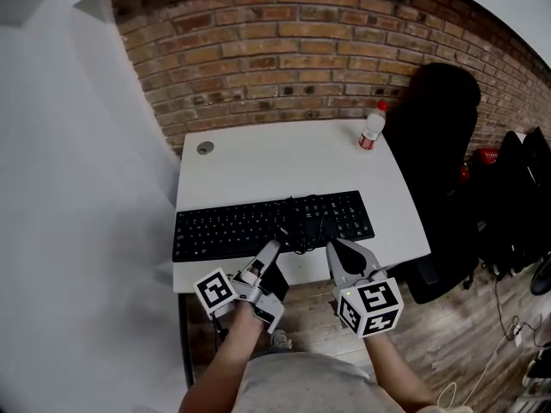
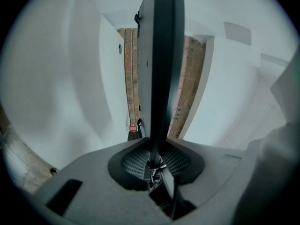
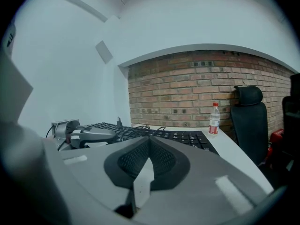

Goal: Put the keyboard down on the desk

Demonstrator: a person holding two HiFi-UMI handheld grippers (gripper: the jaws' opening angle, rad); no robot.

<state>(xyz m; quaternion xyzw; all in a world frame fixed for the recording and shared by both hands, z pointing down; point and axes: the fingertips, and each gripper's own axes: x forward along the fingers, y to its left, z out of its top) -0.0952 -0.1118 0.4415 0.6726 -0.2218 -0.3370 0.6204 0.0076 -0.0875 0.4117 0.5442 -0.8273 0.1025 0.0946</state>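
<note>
A black keyboard [image 1: 258, 224] lies lengthwise across the white desk [image 1: 284, 157], near its front edge, with a coiled black cable [image 1: 310, 222] on top of it. My left gripper [image 1: 275, 248] is shut on the keyboard's front edge. In the left gripper view the keyboard [image 2: 159, 60] runs edge-on between the pads, clamped by the left gripper [image 2: 154, 150]. My right gripper [image 1: 332, 248] hovers just right of it at the same edge, shut with nothing in it. The right gripper view shows the right gripper [image 3: 149, 146] with its pads together, and the keyboard [image 3: 183, 136] beyond.
A plastic bottle with a red cap [image 1: 372, 127] stands at the desk's back right. A round cable hole [image 1: 205, 147] is at the back left. A black office chair [image 1: 443, 136] stands right of the desk. A brick wall [image 1: 293, 50] runs behind.
</note>
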